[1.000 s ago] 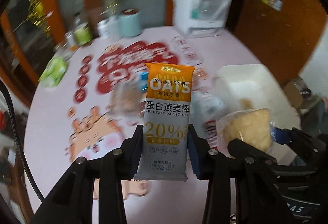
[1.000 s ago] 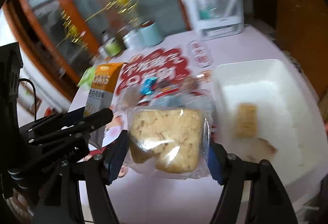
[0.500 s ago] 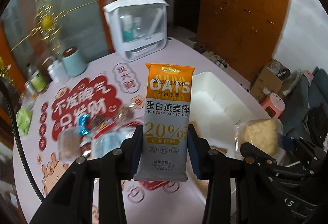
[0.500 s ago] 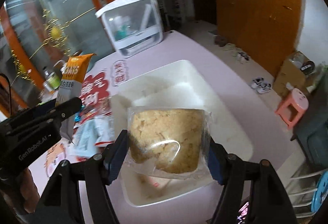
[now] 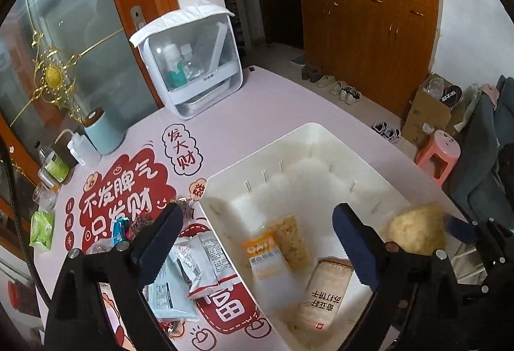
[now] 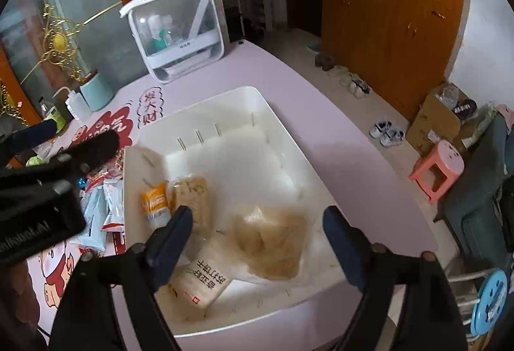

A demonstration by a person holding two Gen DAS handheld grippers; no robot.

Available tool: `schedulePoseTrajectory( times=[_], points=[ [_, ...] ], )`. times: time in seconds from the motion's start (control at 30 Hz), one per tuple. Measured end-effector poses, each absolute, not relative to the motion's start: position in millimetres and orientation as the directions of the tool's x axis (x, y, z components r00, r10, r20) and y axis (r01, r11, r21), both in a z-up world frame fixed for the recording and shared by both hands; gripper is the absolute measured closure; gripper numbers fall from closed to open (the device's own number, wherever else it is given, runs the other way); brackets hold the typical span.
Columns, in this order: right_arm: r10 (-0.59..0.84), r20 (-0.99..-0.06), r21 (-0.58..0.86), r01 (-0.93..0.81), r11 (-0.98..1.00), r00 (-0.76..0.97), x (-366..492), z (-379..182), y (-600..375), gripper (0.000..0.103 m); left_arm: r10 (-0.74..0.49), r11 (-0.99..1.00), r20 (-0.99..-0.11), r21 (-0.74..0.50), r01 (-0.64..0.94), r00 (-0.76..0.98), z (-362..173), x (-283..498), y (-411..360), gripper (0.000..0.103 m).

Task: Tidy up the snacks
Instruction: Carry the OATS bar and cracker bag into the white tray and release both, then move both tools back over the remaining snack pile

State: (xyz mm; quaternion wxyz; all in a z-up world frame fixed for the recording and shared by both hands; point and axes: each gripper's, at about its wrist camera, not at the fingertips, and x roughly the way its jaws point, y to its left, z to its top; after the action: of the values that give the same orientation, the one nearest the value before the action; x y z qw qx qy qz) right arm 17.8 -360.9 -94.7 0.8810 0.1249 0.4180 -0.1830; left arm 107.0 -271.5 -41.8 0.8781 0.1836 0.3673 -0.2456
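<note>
Left wrist view: left claw (image 5: 258,213) wide open, empty, over white bin (image 5: 321,129); oat bar (image 5: 263,254) lies inside. Right claw (image 6: 258,216) likewise spread, empty; blurred pastry pack (image 6: 270,241) below in bin. Loose packets (image 5: 199,258) wait on tabletop (image 5: 257,103) beside bin, likely next.

Soft, even indoor light, fairly dim, with a cool daylight cast from the glass door (image 5: 80,39) at the far left. The pink worktop (image 5: 257,107) reads flat, with only faint shadows. The white bin (image 6: 225,100) is washed out inside, its floor nearly featureless. Both views are fisheye: straight lines bow and black corners frame the picture. The crumbly pastry packet (image 6: 270,241) smears with motion blur, as does the oat bar (image 5: 266,258)
</note>
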Motion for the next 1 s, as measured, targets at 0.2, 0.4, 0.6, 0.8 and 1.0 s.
schedulePoseTrajectory(
  times=[0.2,0.4,0.6,0.8,1.0],
  points=[
    [-0.204,-0.779,0.072,0.408,0.91,0.593,18,-93,-356,0.016,-0.285,0.808,-0.749,0.148,0.57,0.598,-46,99,-271,0.009],
    [-0.166,-0.785,0.09,0.375,0.923,0.596,18,-93,-347,0.016,-0.28,0.819,-0.75,0.139,0.557,0.6,-44,96,-261,0.009],
    [-0.121,-0.791,0.124,0.35,0.928,0.599,16,-92,-337,0.016,-0.267,0.831,-0.754,0.135,0.54,0.6,-43,93,-249,0.009],
    [-0.099,-0.788,0.139,0.333,0.933,0.607,13,-89,-329,0.016,-0.257,0.839,-0.753,0.136,0.526,0.605,-41,86,-236,0.009],
    [-0.085,-0.789,0.142,0.316,0.938,0.609,12,-85,-318,0.016,-0.248,0.846,-0.748,0.142,0.514,0.615,-36,79,-221,0.009]
  ],
)
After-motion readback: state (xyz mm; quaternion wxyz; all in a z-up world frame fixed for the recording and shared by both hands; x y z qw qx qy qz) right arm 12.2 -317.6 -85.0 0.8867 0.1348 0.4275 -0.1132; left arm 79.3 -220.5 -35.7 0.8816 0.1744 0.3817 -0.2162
